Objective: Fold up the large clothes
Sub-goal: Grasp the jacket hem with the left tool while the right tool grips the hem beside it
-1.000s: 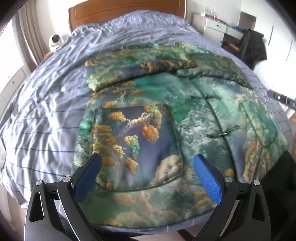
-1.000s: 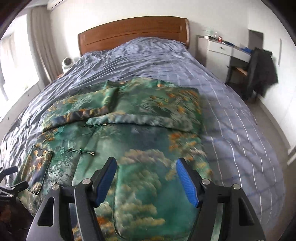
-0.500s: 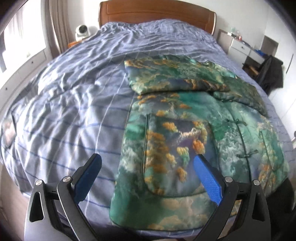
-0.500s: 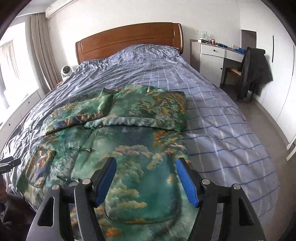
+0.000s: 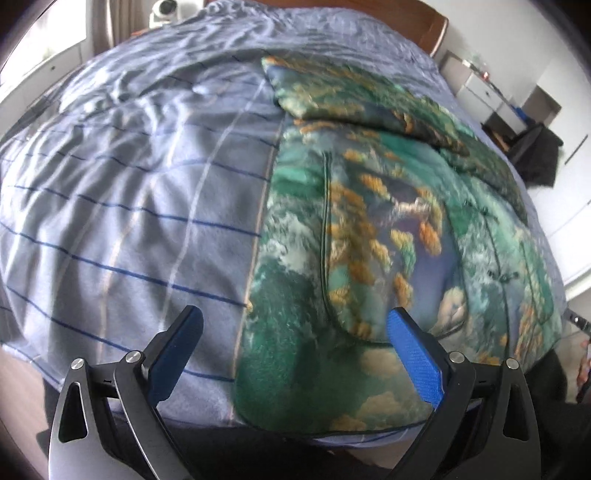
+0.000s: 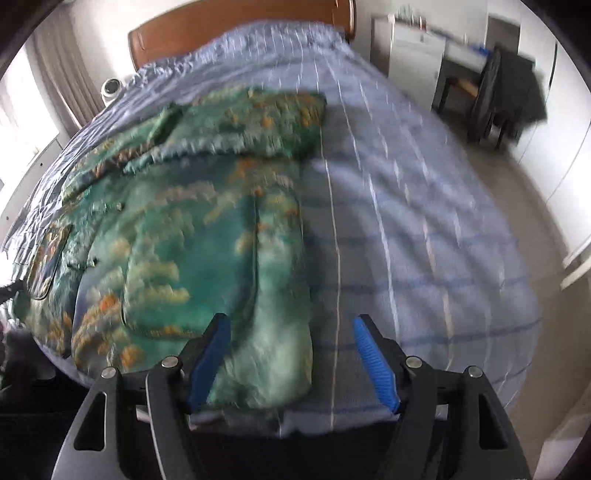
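A large green jacket (image 5: 369, 229) with gold and blue landscape print lies flat on the bed, front up, both sleeves folded across its upper part. It also shows in the right wrist view (image 6: 207, 229). My left gripper (image 5: 295, 332) is open and empty, just above the jacket's near left hem corner. My right gripper (image 6: 291, 339) is open and empty, just above the jacket's near right hem corner. The right wrist view is blurred by motion.
The bed has a blue-grey striped cover (image 5: 129, 192) and a wooden headboard (image 6: 221, 33). A white dresser (image 6: 417, 55) and a chair with a dark garment (image 6: 513, 92) stand to the right. A small white device (image 6: 110, 88) sits left of the headboard.
My left gripper has moved left and down to the jacket's left hem edge. My right gripper has moved right and down to the right hem edge. The jacket has not moved.
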